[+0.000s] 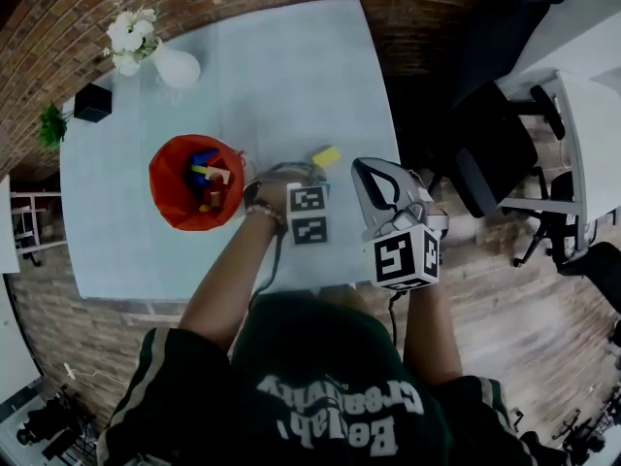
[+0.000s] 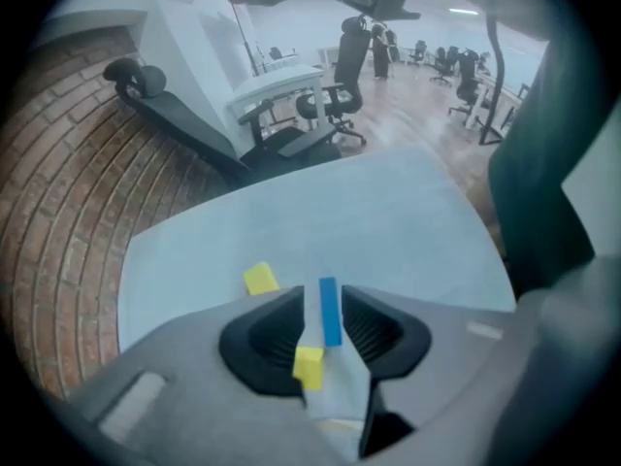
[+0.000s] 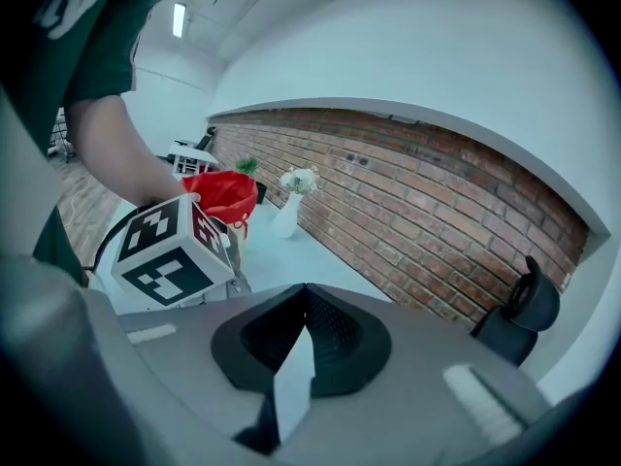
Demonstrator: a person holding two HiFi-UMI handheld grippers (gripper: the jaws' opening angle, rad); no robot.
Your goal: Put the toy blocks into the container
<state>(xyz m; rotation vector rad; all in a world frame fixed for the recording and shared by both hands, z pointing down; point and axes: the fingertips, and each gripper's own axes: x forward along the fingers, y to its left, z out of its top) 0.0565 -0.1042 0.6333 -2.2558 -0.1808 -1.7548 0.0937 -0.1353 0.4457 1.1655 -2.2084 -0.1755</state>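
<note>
An orange-red container (image 1: pixel 167 184) stands on the pale blue table (image 1: pixel 291 66) at the left and holds several coloured blocks (image 1: pixel 207 178). My left gripper (image 1: pixel 289 174) points steeply down just right of it. In the left gripper view its jaws (image 2: pixel 321 295) stand apart over the table, with a blue block (image 2: pixel 329 311) and a small yellow block (image 2: pixel 308 367) lying in the gap, not squeezed. Another yellow block (image 2: pixel 260 279) (image 1: pixel 326 155) lies just beyond the left jaw. My right gripper (image 1: pixel 374 178) (image 3: pixel 306 294) hovers at the table's right edge, tips together, empty. The container (image 3: pixel 221 194) shows red behind the left gripper's marker cube (image 3: pixel 165 250).
A white vase with flowers (image 1: pixel 175 66) (image 3: pixel 287 216), a black box (image 1: pixel 92 102) and a small green plant (image 1: pixel 50 124) sit at the table's far left. A brick wall runs behind the table. Office chairs (image 1: pixel 485 163) stand off its right edge.
</note>
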